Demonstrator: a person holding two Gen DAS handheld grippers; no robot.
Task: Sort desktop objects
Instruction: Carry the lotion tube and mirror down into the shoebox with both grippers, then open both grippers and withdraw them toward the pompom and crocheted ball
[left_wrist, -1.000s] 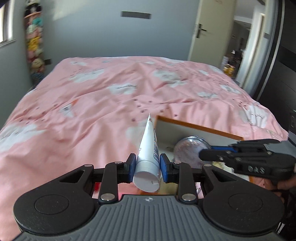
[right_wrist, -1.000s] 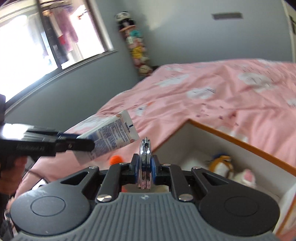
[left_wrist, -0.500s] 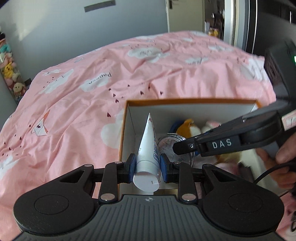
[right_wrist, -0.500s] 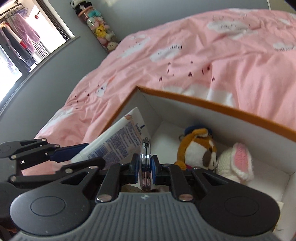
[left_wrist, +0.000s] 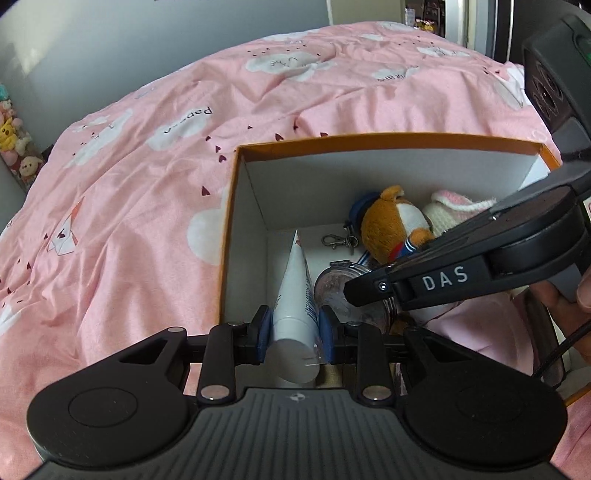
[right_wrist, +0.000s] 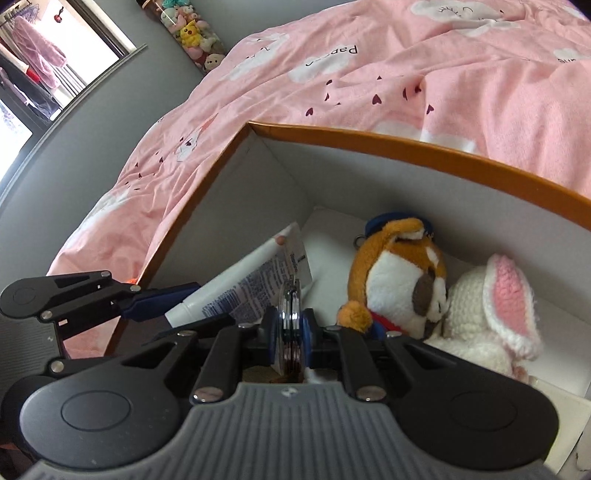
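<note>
Now we look down on the wide pink bedspread printed with white clouds (left_wrist: 140, 177), and on it sits the open cardboard box with an orange rim and white inside walls (left_wrist: 388, 142). Both our grippers hang over that box, angled down into it. Inside, against the far wall, we see the orange-and-white plush animal in a blue cap (right_wrist: 399, 273), and pressed against its side the white crocheted rabbit with a pink ear (right_wrist: 495, 310). Our left gripper (left_wrist: 294, 334) is clamped on the white plastic squeeze tube with blue print (left_wrist: 293, 291); the tube's crimped end points down into the box near the left wall, above the floor as far as we can tell. Our right gripper (right_wrist: 291, 334) is squeezed tight on the thin round silver-rimmed compact (right_wrist: 290, 325), held edge-on, just beside the tube and over the box floor. A small metal clasp (left_wrist: 334, 240) lies on the floor near the plush animal.
</note>
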